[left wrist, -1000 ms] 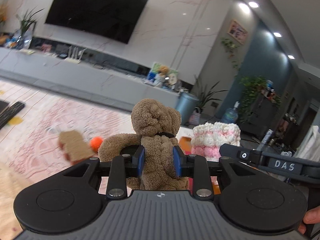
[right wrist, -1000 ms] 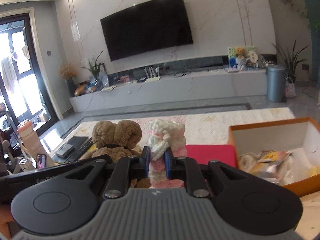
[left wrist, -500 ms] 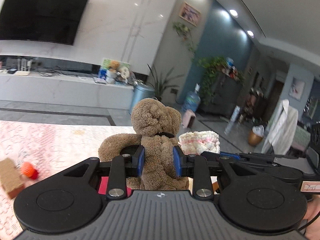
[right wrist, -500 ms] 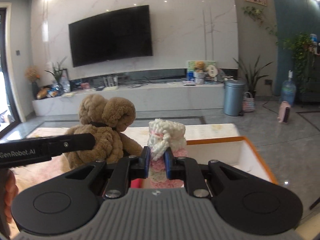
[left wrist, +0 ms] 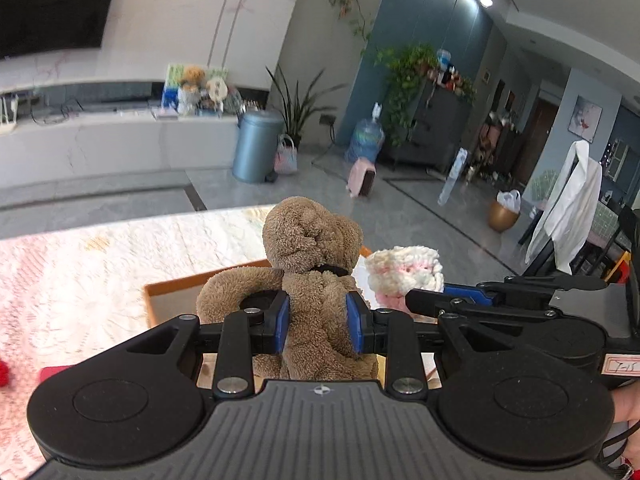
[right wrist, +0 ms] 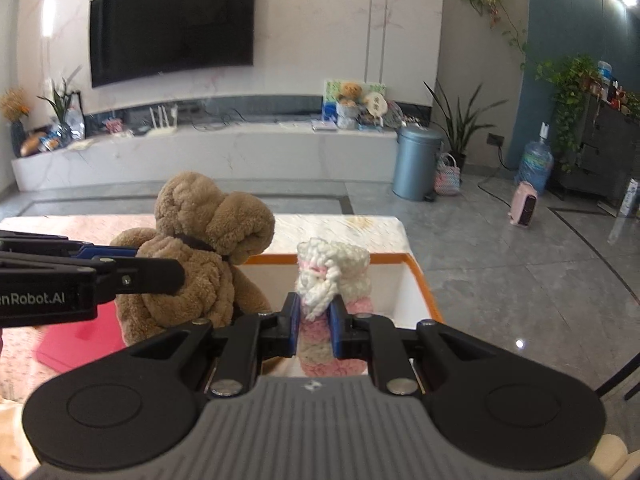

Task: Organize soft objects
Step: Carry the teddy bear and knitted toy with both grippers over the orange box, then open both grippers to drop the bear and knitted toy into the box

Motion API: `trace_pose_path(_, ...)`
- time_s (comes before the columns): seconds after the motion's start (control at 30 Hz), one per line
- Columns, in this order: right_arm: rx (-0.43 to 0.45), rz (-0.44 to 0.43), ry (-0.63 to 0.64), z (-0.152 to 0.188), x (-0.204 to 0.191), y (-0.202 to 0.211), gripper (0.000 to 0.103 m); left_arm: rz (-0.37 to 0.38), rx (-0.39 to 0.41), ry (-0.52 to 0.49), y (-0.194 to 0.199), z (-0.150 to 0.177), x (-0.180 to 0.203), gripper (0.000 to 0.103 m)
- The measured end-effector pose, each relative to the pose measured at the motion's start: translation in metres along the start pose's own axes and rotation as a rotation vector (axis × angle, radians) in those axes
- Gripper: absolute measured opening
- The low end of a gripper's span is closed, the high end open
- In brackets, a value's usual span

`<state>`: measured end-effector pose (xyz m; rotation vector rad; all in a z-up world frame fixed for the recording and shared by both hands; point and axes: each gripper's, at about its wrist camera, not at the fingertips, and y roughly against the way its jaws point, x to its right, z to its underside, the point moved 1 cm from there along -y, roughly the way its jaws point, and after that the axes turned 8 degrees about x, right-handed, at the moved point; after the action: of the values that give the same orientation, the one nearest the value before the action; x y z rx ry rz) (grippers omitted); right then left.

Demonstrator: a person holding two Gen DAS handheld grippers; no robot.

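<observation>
My left gripper (left wrist: 318, 326) is shut on a brown teddy bear (left wrist: 314, 248) and holds it in the air above an orange-rimmed box (left wrist: 176, 282). My right gripper (right wrist: 314, 326) is shut on a pink and white knitted toy (right wrist: 332, 268) and holds it over the same box (right wrist: 418, 276), whose inside is white. The bear also shows in the right wrist view (right wrist: 200, 240), left of the knitted toy. The knitted toy shows in the left wrist view (left wrist: 404, 270), right of the bear. The two grippers are side by side.
A pink patterned cloth (left wrist: 80, 264) covers the table around the box. A flat red item (right wrist: 80, 338) lies left of the box. A small red object (left wrist: 4, 372) sits at the left edge. Beyond the table are a grey bin (right wrist: 416, 164) and a TV bench (right wrist: 200, 152).
Both grippers have swung to the right with their toys and now hang over the orange box. Their grip on the bear and the knitted toy is unchanged.
</observation>
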<state>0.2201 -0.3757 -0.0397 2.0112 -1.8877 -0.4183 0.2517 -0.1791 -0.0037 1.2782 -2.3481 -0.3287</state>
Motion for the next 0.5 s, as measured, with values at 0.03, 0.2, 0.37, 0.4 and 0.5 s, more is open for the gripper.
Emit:
trace_pose_path(0.03, -0.019, 0.01, 0.001, 0.001, 0.004, -0.008, 0.014, 0.002, -0.013, 0.003, -0.007, 0.0, -0.001, 0.033)
trace_pose_path(0.2, -0.109, 0.064, 0.021, 0.006, 0.019, -0.045, 0.014, 0.03, -0.079, 0.031, -0.04, 0.002, -0.007, 0.033)
trace_pose_path(0.37, -0.205, 0.089, 0.046, 0.017, 0.031, -0.076, 0.014, 0.042, -0.152, 0.048, -0.071, 0.012, -0.01, 0.033)
trace_pose_path(0.4, -0.224, 0.091, 0.051, 0.02, 0.033, -0.081, 0.014, 0.045, -0.165, 0.05, -0.076, 0.015, -0.01, 0.033)
trace_pose_path(0.5, -0.27, 0.098, 0.059, 0.03, 0.036, -0.093, 0.014, 0.044, -0.201, 0.064, -0.089, 0.02, -0.013, 0.033)
